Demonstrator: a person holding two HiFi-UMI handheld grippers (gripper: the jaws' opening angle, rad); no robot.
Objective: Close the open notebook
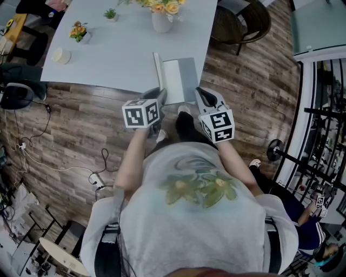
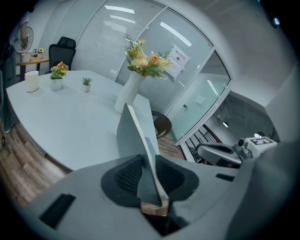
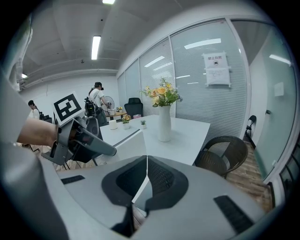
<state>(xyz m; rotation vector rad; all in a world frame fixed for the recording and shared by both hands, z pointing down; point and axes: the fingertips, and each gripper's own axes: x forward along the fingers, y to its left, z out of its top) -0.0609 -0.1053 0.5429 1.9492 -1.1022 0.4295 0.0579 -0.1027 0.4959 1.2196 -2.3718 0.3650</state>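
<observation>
While a white vase of flowers (image 1: 161,20) stands on the pale bench (image 1: 119,48) beyond the notebook's far edge and apart from it, the other things sit well off to the left. They are a flowering pot plant (image 1: 79,31), a smaller green plant (image 1: 110,14) and a round white tub (image 1: 61,55). Off the bench's right end a wicker chair (image 1: 240,21) stands on the wooden floor (image 1: 70,135), and cables (image 1: 32,159) trail across the boards at the left.

At the bench's near edge, straight in front of the person, lies the notebook (image 1: 175,78). It is open. Its grey right half rests flat on the bench, and its left cover is raised and stands almost upright.

Low on that raised cover, the left gripper (image 1: 155,100) has its jaws clamped on the near edge, and the cover rises between the pads. By the notebook's near right corner, the right gripper (image 1: 204,97) has its jaws closed on the thin edge of the flat half.
</observation>
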